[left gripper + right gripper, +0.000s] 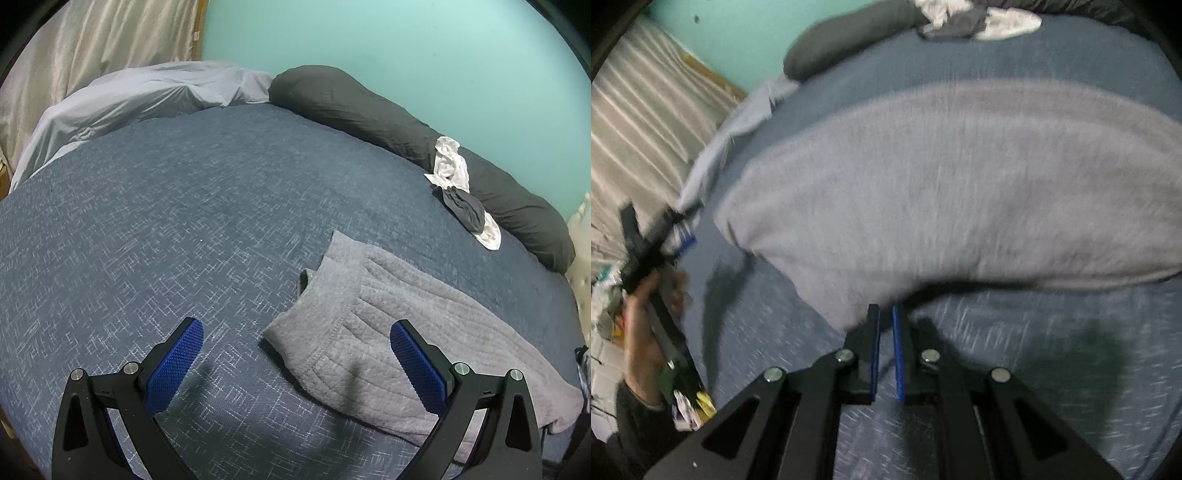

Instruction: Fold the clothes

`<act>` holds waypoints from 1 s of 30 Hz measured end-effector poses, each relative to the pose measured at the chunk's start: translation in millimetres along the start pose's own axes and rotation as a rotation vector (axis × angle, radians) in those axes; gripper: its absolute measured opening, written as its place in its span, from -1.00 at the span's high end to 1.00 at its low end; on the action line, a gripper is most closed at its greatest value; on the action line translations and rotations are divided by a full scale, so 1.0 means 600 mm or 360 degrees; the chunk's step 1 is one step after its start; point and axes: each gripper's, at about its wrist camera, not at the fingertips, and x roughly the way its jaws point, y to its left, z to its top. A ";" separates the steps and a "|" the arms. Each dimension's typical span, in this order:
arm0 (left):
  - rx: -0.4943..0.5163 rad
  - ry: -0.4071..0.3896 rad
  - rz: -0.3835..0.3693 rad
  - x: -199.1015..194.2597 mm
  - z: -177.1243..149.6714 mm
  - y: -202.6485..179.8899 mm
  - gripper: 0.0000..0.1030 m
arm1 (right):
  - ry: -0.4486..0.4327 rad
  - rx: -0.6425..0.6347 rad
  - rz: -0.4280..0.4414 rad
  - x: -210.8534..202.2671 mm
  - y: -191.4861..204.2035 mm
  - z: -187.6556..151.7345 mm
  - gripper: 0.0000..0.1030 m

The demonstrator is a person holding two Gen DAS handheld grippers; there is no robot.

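A grey knitted garment [399, 332] lies folded on the blue bedspread [166, 221], to the right of centre. My left gripper [295, 354] hovers open just above the bed, its right finger over the garment's near part and its left finger over bare bedspread. In the blurred right wrist view the same garment [960, 184] fills the middle and comes to a point at my right gripper [886, 314]. That gripper's blue pads are nearly together on this corner. A hand [646, 314] holds the left gripper [665, 236] at the far left.
A long dark pillow [406, 122] lies along the teal wall. A white cloth [448, 162] and a small dark garment [463, 208] rest beside it. A crumpled pale sheet [147, 96] sits at the far left, curtains behind it. Clutter shows beyond the bed edge [613, 295].
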 end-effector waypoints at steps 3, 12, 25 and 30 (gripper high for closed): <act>-0.0013 -0.0004 0.0002 -0.001 0.001 0.002 -1.00 | -0.0108 -0.0004 0.0033 -0.025 0.010 0.020 0.87; -0.0033 0.0018 0.0036 0.006 0.001 0.020 -1.00 | 0.0129 -0.0095 -0.0085 0.084 0.017 0.031 0.87; -0.0108 0.0049 0.0090 0.016 0.003 0.059 -1.00 | 0.0024 -0.0224 0.0036 0.087 0.098 0.173 0.38; -0.0103 0.0045 0.0107 0.020 0.004 0.067 -1.00 | 0.0104 -0.0438 0.0063 0.151 0.175 0.254 0.31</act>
